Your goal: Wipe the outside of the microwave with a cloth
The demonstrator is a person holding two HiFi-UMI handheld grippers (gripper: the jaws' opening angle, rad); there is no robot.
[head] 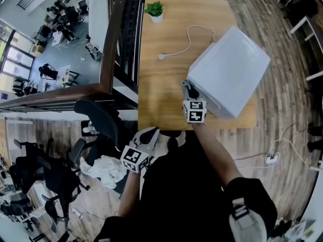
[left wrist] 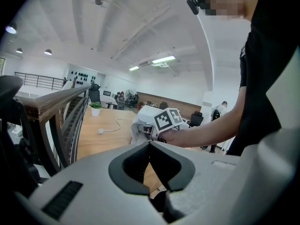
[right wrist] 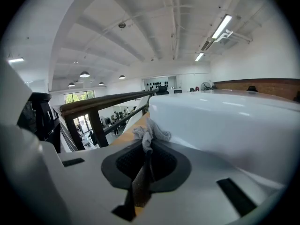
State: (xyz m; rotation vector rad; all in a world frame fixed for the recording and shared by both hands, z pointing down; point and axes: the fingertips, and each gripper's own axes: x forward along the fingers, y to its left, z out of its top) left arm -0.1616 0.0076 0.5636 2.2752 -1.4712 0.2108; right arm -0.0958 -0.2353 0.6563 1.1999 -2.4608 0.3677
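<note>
A small potted plant [head: 155, 9] stands at the wooden counter's [head: 161, 95] far edge, a white cable [head: 187, 40] lying loose nearby.

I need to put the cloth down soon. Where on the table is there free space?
The table is bare on its left half, from the cable down to the near edge, left of the microwave. The right half is crowded: the microwave fills it, with the right gripper at its corner.

Right gripper [head: 189, 88] outstretched, jaws tight on cloth [right wrist: 151, 134]; left gripper [head: 150, 134] low, jaws seemingly together, empty.
</note>
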